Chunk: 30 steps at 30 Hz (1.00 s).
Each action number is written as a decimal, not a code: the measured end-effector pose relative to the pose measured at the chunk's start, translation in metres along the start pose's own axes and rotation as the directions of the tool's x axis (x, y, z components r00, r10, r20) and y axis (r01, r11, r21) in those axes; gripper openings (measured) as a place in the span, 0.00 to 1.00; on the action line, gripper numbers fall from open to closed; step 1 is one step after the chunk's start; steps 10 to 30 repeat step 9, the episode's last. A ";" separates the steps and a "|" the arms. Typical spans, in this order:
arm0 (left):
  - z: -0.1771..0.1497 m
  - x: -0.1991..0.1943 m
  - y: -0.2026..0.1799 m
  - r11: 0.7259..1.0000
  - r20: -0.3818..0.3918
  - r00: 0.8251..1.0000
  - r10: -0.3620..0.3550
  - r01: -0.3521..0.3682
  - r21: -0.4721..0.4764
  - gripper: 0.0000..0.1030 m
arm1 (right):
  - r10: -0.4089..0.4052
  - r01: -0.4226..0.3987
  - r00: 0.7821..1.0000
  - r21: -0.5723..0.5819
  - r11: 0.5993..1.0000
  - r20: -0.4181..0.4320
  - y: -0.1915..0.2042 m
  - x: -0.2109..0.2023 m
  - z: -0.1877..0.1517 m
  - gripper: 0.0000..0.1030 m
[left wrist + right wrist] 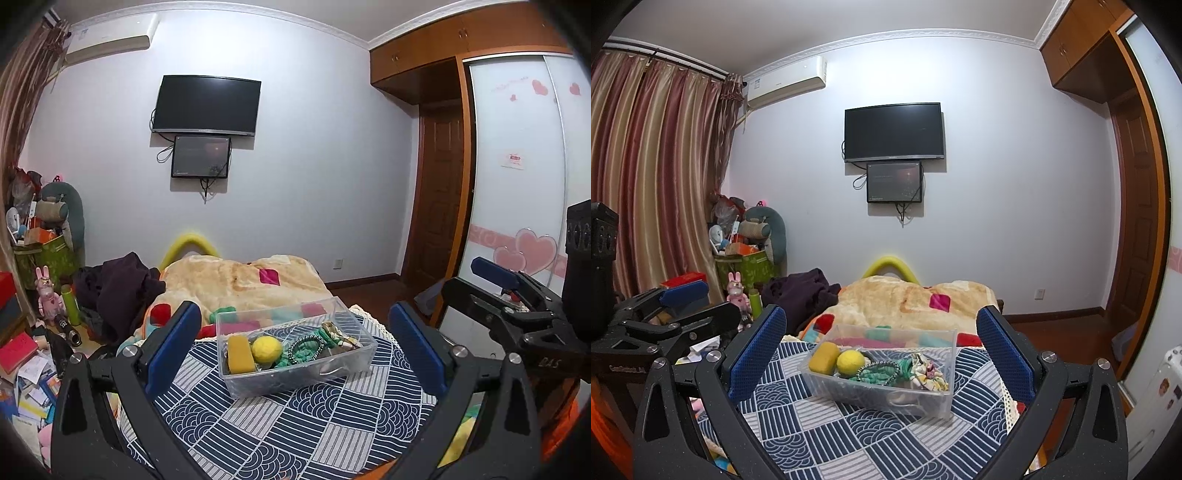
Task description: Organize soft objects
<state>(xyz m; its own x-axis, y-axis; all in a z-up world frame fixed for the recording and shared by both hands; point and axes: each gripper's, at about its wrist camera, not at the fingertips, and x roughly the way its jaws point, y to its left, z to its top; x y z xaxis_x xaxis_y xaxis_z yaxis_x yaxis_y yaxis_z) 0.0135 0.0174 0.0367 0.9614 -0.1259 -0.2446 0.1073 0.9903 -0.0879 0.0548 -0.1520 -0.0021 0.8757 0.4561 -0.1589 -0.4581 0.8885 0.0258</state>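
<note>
Left gripper (295, 350): jaws wide apart, holding nothing.
Right gripper (882, 354): jaws spread, holding nothing.
Clear bin (343, 365): on patterned cloth (295, 424), holding sponge (240, 354), yellow ball (266, 348), hair ties (306, 349).

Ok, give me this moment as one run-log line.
left gripper: open, empty | right gripper: open, empty | clear bin on patterned cloth: sponge, yellow ball, scrunchies inside

hand-held gripper (295, 343) | black frame | blue textured pads (173, 347) | silver screws
</note>
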 end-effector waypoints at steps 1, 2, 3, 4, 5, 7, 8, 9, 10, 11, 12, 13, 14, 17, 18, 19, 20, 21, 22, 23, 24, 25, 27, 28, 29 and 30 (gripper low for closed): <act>0.000 0.000 0.000 1.000 0.000 1.000 -0.001 0.001 0.000 1.00 | 0.000 0.000 1.000 0.000 1.000 0.000 0.000 0.000 0.000 1.00; 0.000 0.000 0.000 1.000 0.000 1.000 -0.001 0.001 0.001 1.00 | -0.001 0.001 1.000 0.000 1.000 0.001 0.000 0.000 0.000 1.00; 0.000 0.000 -0.001 1.000 0.001 1.000 -0.001 0.001 0.001 1.00 | -0.003 0.003 1.000 0.001 1.000 0.000 0.000 0.000 0.000 1.00; 0.000 -0.001 -0.001 1.000 0.002 1.000 -0.001 0.001 0.002 1.00 | -0.002 0.002 1.000 0.002 1.000 0.000 0.000 0.000 0.000 1.00; 0.001 -0.001 -0.001 1.000 0.003 1.000 -0.001 0.001 0.002 1.00 | -0.002 0.002 1.000 0.003 1.000 0.000 0.000 0.000 0.000 1.00; 0.001 -0.001 -0.001 1.000 0.004 1.000 -0.003 0.003 0.005 1.00 | -0.003 0.003 1.000 0.003 1.000 -0.001 0.000 0.000 0.000 1.00; 0.001 -0.001 -0.001 1.000 0.004 1.000 -0.002 0.002 0.004 1.00 | -0.003 0.003 1.000 0.003 1.000 -0.001 0.000 0.000 -0.001 1.00; 0.001 -0.001 -0.001 1.000 0.004 1.000 -0.002 0.002 0.004 1.00 | -0.003 0.003 1.000 0.003 1.000 -0.001 0.000 0.000 -0.001 1.00; 0.001 -0.001 -0.001 1.000 0.004 1.000 -0.002 0.002 0.004 1.00 | -0.003 0.003 1.000 0.003 1.000 -0.001 0.000 0.000 -0.001 1.00; 0.001 -0.001 -0.001 1.000 0.004 1.000 -0.002 0.002 0.004 1.00 | -0.003 0.003 1.000 0.003 1.000 -0.001 0.000 0.000 -0.001 1.00; 0.001 -0.001 -0.001 1.000 0.004 1.000 -0.002 0.002 0.004 1.00 | -0.003 0.003 1.000 0.003 1.000 -0.001 0.000 0.000 -0.001 1.00; 0.001 -0.001 -0.001 1.000 0.004 1.000 -0.002 0.002 0.004 1.00 | -0.003 0.003 1.000 0.003 1.000 -0.001 0.000 0.000 -0.001 1.00; 0.001 -0.001 -0.001 1.000 0.004 1.000 -0.002 0.002 0.004 1.00 | -0.003 0.003 1.000 0.003 1.000 -0.001 0.000 0.000 -0.001 1.00; 0.001 -0.001 -0.001 1.000 0.004 1.000 -0.002 0.002 0.004 1.00 | -0.003 0.003 1.000 0.003 1.000 -0.001 0.000 0.000 -0.001 1.00; 0.001 -0.001 -0.001 1.000 0.004 1.000 -0.002 0.002 0.004 1.00 | -0.003 0.003 1.000 0.003 1.000 -0.001 0.000 0.000 -0.001 1.00; 0.001 -0.001 -0.001 1.000 0.004 1.000 -0.002 0.002 0.004 1.00 | -0.003 0.003 1.000 0.003 1.000 -0.001 0.000 0.000 -0.001 1.00; 0.001 -0.001 -0.001 1.000 0.004 1.000 -0.002 0.002 0.004 1.00 | -0.003 0.003 1.000 0.003 1.000 -0.001 0.000 0.000 -0.001 1.00; 0.001 -0.001 -0.001 1.000 0.004 1.000 -0.002 0.002 0.004 1.00 | -0.003 0.003 1.000 0.003 1.000 -0.001 0.000 0.000 -0.001 1.00; 0.001 -0.001 -0.001 1.000 0.004 1.000 -0.002 0.002 0.004 1.00 | -0.003 0.003 1.000 0.003 1.000 -0.001 0.000 0.000 -0.001 1.00; 0.001 -0.001 -0.001 1.000 0.004 1.000 -0.002 0.002 0.004 1.00 | -0.003 0.003 1.000 0.003 1.000 -0.001 0.000 0.000 -0.001 1.00; 0.001 -0.001 -0.001 1.000 0.004 1.000 -0.002 0.002 0.004 1.00 | -0.003 0.003 1.000 0.003 1.000 -0.001 0.000 0.000 -0.001 1.00; 0.001 -0.001 -0.001 1.000 0.004 1.000 -0.002 0.002 0.004 1.00 | -0.003 0.003 1.000 0.003 1.000 -0.001 0.000 0.000 -0.001 1.00; 0.001 -0.001 -0.001 1.000 0.004 1.000 -0.002 0.002 0.004 1.00 | -0.003 0.003 1.000 0.003 1.000 -0.001 0.000 0.000 -0.001 1.00; 0.001 -0.001 -0.001 1.000 0.004 1.000 -0.002 0.002 0.004 1.00 | -0.003 0.003 1.000 0.003 1.000 -0.001 0.000 0.000 -0.001 1.00; 0.001 -0.001 -0.001 1.000 0.004 1.000 -0.002 0.002 0.004 1.00 | -0.003 0.003 1.000 0.003 1.000 -0.001 0.000 0.000 -0.001 1.00; 0.001 -0.001 -0.001 1.000 0.004 1.000 -0.002 0.002 0.004 1.00 | -0.003 0.003 1.000 0.003 1.000 -0.001 0.000 0.000 -0.001 1.00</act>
